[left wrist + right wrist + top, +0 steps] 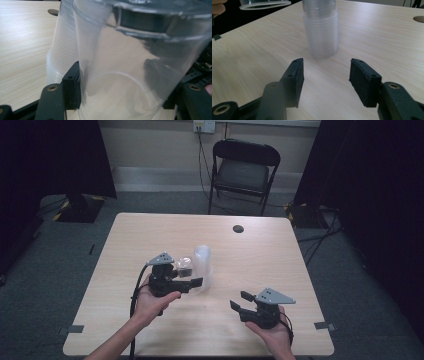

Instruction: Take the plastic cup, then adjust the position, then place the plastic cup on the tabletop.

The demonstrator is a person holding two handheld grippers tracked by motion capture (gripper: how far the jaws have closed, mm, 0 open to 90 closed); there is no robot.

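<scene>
A single clear plastic cup (130,75) sits between the black jaws of my left gripper (120,87), whose pads press on its two sides. Seen from above, that cup (184,264) and the left gripper (190,273) hang just left of a tall stack of clear cups (202,265), which stands upright on the table's middle. The stack (62,47) rises right behind the held cup. My right gripper (240,301) hovers low at the front right, open, with nothing between its pads (297,80). It faces the stack (320,32).
The light wooden table (280,270) has a dark round hole (238,228) near its far edge. A black folding chair (242,172) stands beyond the table. Dark curtains hang on both sides. Bare tabletop lies between the right gripper and the stack.
</scene>
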